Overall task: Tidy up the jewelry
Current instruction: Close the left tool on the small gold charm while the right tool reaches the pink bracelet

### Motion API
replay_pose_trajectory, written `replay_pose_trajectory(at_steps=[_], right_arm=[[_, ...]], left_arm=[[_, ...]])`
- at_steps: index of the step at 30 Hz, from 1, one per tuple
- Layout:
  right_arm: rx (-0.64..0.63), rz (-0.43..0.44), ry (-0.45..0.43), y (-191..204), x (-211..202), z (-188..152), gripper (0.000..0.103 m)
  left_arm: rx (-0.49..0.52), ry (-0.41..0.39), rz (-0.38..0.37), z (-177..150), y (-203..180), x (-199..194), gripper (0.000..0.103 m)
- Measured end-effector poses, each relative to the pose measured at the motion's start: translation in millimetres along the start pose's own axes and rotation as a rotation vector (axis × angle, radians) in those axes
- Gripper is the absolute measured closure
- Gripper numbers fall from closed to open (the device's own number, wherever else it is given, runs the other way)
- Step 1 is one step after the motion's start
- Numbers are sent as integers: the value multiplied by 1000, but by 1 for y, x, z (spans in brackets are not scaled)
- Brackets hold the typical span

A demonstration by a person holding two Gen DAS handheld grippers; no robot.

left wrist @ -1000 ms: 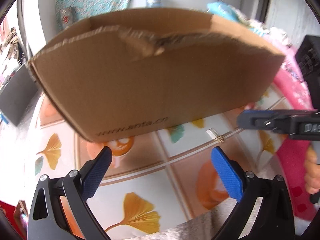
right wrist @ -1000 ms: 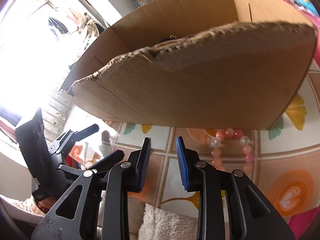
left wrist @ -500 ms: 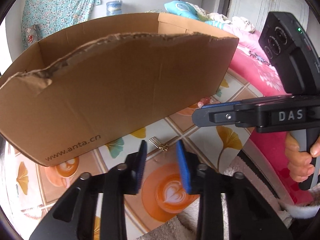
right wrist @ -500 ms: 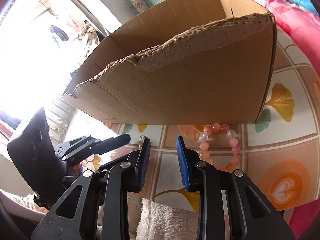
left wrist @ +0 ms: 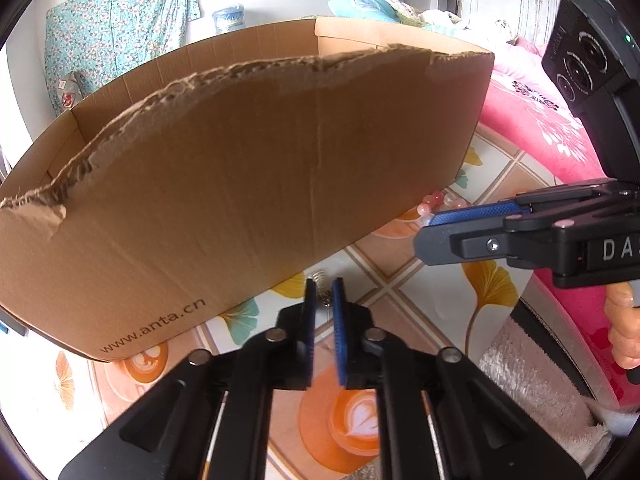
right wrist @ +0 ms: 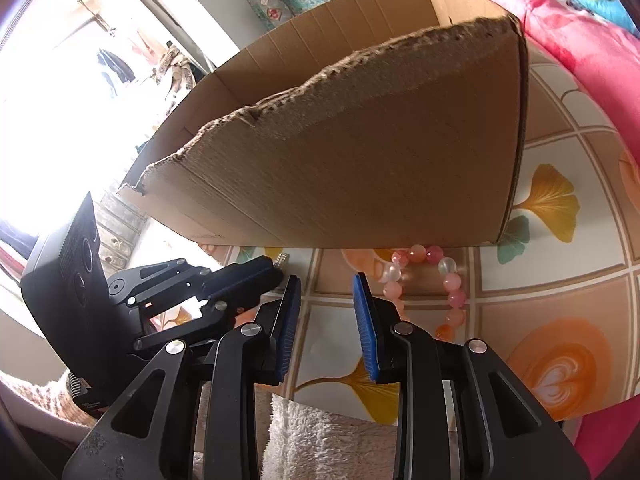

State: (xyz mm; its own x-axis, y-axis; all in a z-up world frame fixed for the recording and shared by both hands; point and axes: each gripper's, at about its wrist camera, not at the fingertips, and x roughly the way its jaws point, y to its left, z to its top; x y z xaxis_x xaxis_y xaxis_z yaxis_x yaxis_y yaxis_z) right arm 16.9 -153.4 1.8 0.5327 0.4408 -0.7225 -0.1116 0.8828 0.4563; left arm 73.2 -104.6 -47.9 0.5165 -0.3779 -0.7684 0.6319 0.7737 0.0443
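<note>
Behind the cardboard box [right wrist: 360, 152], bracelet [right wrist: 444, 280] half hidden; left fingers [left wrist: 310, 320] together, right fingers [right wrist: 362, 312] apart.

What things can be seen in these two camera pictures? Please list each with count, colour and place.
cardboard box with torn front edge: one, brown, standing on the tablecloth.
round bracelet of glass-like beads: one, pink and white, at the box's front corner.
small metal trinket: one, silver, before the box.
tablecloth with ginkgo leaves: one, white, orange, yellow, under everything.
flowered blanket: one, pink, right of the box.
left hand-held gripper: one, black, blue pads, just closed on the trinket.
right hand-held gripper: one, black, blue pads, open, empty.
person's hand: one, on the right handle.
</note>
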Motion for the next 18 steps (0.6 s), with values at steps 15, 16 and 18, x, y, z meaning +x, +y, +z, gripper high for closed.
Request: replay_pose_trajectory(at_steps=[15, 16, 18], right_arm=[[-107, -152, -55, 3, -26, -6, 74], [-117, -165, -54, 4, -25, -7, 74], [-128, -175, -47, 5, -23, -6, 74]], left_arm=[[-50, -47, -41, -3, 14, -29, 103], [-53, -51, -43, -3, 15, -31, 103], [-55, -56, -42, -3, 13, -36, 103]])
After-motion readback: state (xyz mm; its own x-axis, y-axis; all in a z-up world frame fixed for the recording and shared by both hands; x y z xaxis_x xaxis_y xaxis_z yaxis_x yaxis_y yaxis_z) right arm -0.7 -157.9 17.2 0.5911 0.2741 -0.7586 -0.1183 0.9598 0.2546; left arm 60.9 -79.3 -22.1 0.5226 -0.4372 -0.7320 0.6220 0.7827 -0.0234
